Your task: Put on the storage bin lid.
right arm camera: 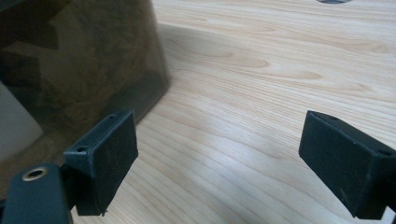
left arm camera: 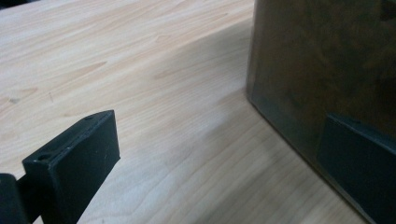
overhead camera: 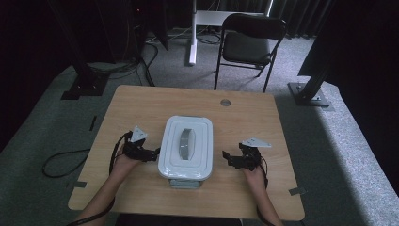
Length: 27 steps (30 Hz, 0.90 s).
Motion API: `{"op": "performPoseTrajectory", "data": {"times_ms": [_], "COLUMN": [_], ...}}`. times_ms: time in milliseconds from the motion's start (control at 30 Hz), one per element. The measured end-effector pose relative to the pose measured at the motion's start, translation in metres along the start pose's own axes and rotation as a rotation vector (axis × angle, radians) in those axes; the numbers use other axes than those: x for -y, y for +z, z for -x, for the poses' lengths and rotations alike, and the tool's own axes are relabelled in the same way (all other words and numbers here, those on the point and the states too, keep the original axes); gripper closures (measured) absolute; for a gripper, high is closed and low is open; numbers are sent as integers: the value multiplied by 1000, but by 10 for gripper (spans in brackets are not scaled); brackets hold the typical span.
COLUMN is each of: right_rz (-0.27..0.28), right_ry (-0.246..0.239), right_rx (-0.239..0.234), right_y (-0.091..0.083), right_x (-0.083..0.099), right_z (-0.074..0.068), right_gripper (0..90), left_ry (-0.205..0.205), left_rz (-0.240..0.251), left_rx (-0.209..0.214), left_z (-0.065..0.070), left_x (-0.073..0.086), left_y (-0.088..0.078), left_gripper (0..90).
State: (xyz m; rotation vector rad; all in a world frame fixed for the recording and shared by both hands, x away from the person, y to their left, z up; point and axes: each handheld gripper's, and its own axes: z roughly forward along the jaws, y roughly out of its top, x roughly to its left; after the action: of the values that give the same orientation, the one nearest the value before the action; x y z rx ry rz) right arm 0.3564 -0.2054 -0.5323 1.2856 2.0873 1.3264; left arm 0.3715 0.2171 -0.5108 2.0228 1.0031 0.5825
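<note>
A storage box with a white lid (overhead camera: 187,144) and a grey handle (overhead camera: 187,143) stands in the middle of the wooden table (overhead camera: 244,113). My left gripper (overhead camera: 151,154) sits open at the box's left side, close to its wall. In the left gripper view the tinted box wall (left arm camera: 322,70) rises just beyond the left gripper (left arm camera: 224,158), and one jaw lies in front of it. My right gripper (overhead camera: 229,157) is open a short way off the box's right side. The right gripper view has the dark box wall (right arm camera: 84,70) to the left of the right gripper (right arm camera: 219,163).
A black folding chair (overhead camera: 249,44) stands beyond the table's far edge, beside a white post base (overhead camera: 192,47). A round grommet (overhead camera: 225,102) is set in the tabletop near the far edge. Black cables (overhead camera: 61,165) lie on the carpet at the left.
</note>
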Motion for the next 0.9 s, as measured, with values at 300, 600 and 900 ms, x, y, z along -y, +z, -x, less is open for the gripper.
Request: {"op": "performPoseTrajectory", "data": {"times_ms": [300,600,900], "right_rz": [12,15,17], "right_ry": [19,39,58], "right_rx": [57,108,155], "right_y": [-8,-20,-32], "right_x": [8,20,31], "right_z": [8,19,29], "right_gripper": [107,106,107], "left_ry": [-34,-64,-114], "left_rz": [-5,-17,-22], "left_rx": [-15,-45,-75], "left_z": [-8,-18,-25], "left_x": [17,34,49], "left_y": [-10,-21,-28], "left_gripper": [4,4,4]}}
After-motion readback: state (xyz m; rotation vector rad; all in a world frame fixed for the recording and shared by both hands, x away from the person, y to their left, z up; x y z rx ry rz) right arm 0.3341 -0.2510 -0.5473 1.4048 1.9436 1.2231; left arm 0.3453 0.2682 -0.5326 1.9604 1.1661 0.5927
